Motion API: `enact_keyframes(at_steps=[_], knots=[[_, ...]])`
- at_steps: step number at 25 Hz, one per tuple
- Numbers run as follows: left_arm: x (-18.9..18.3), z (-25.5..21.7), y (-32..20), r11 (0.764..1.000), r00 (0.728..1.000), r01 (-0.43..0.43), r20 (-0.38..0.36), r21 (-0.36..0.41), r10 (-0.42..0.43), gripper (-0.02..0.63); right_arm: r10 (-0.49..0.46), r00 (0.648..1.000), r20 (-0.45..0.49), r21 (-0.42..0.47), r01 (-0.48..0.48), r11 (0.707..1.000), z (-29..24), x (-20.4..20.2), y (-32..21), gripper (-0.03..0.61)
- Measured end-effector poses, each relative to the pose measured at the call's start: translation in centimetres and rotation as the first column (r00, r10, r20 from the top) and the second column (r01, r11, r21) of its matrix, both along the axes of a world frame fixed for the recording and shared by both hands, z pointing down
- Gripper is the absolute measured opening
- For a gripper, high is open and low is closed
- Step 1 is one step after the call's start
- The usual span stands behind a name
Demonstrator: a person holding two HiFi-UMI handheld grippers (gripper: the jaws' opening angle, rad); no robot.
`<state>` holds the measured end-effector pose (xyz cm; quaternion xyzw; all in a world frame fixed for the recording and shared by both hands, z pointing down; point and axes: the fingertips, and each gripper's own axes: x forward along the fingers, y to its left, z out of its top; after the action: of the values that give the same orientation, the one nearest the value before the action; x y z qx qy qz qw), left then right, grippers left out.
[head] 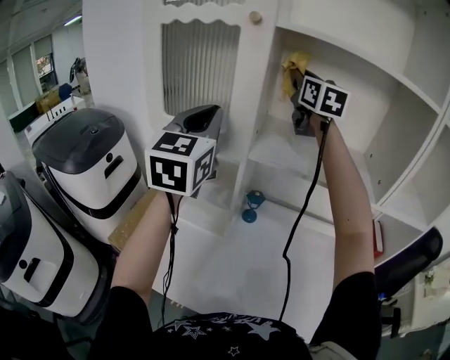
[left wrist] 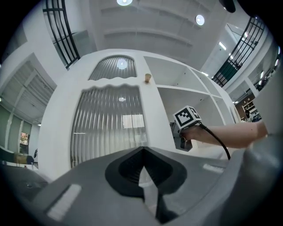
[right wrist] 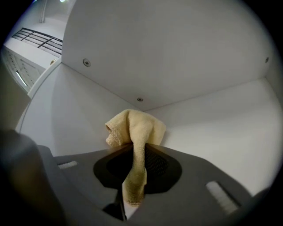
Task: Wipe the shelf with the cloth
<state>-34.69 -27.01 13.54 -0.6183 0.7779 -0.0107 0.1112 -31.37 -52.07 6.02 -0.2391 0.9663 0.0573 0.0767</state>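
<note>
A yellow cloth (right wrist: 135,132) is pinched in my right gripper (right wrist: 132,174), bunched above the jaws and hanging down between them. In the head view that cloth (head: 292,70) sits inside the white shelf compartment (head: 281,151), close to its back wall, with the right gripper (head: 302,105) raised into the opening. My left gripper (head: 200,123) is held in front of the ribbed cabinet door (head: 199,67), jaws shut with nothing between them. The left gripper view looks along the left gripper (left wrist: 143,176) at the door (left wrist: 108,123) and the right gripper's marker cube (left wrist: 187,117).
The white shelving unit has more open compartments (head: 422,133) to the right. A small blue object (head: 251,206) stands on the lower ledge. White and grey machines (head: 91,165) stand at the left. A round knob (head: 255,17) sits on the door frame. Cables hang from both grippers.
</note>
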Motion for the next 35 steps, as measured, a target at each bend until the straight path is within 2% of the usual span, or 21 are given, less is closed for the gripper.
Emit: enact_keyframes(at_steps=[4,9,14,21,35], knots=[[-0.4,0.4,-0.2,1.0,1.0,0.017,-0.009,-0.01,-0.017,0.002,0.012,0.999,-0.044,-0.001,-0.012,1.0,1.5,-1.9,-1.5,0.081],[-0.6,1.4,-0.3,0.999,0.999,0.03,-0.019,-0.028,-0.03,0.002,0.015,0.999,-0.042,-0.022,-0.015,1.0,2.2,-3.2,-2.9,0.081],[-1.1,2.1,0.0,0.998,0.998,0.047,-0.041,-0.032,-0.048,0.002,0.014,1.0,-0.025,-0.017,-0.014,1.0,2.2,-3.9,-3.3,0.081],[-1.2,3.0,0.2,0.997,0.997,0.055,-0.049,-0.052,-0.057,0.002,0.009,0.998,-0.059,-0.005,-0.009,1.0,2.3,-4.1,-2.8,0.081],[0.5,3.7,2.1,0.998,0.999,0.013,-0.041,-0.069,-0.016,0.002,-0.078,0.995,-0.064,-0.018,0.077,0.997,2.2,-1.7,4.1,0.081]])
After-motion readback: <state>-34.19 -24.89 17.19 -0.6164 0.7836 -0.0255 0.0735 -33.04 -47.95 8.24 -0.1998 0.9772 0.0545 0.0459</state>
